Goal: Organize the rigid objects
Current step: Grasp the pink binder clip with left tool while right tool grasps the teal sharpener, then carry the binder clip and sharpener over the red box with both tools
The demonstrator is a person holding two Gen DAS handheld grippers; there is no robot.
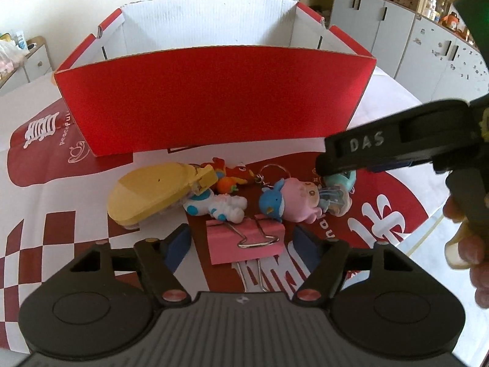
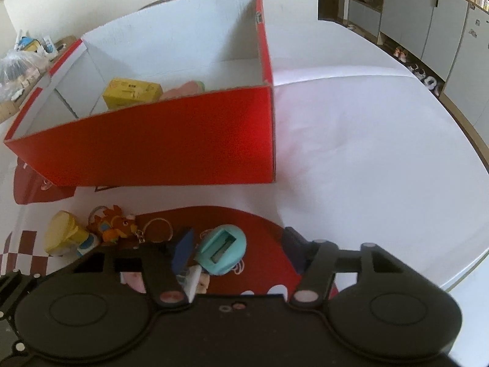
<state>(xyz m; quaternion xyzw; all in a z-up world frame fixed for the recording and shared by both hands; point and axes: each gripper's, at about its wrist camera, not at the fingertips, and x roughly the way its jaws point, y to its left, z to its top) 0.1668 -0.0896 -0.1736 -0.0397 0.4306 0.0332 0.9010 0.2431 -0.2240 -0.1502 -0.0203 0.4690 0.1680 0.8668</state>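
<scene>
1. We judge the step in hand to be a paired pick-up: small items still lie on the bench (image 2: 366, 128) in front of the red box (image 1: 214, 98), and each tool is lowered over one of them.
2. The left tool (image 1: 241, 238) stands spread, its blue pads either side of the pink binder clip (image 1: 247, 240), which lies just in front of the box; we see a gap at both pads, so nothing is pinched yet.
3. The right tool (image 2: 237, 249) is also spread about the teal sharpener (image 2: 221, 253), which lies in front of the box toward its right corner. The left pad looks to be at its edge, the right pad stands clear.
4. Next, in our judgement, each tool must press together squarely on its item, then lift it over the near wall of the box (that wall is tall).
5. Left waiting in front of the box: a yellow stapler (image 1: 152, 195), a white and blue figure (image 1: 217, 208) and a pink and blue figure (image 1: 290, 205).
6. Hard to make out: the box floor is hidden in the left view; the right view shows only a yellow carton (image 2: 131, 91) and something pink behind it. The tool body cuts off the items nearest it.
</scene>
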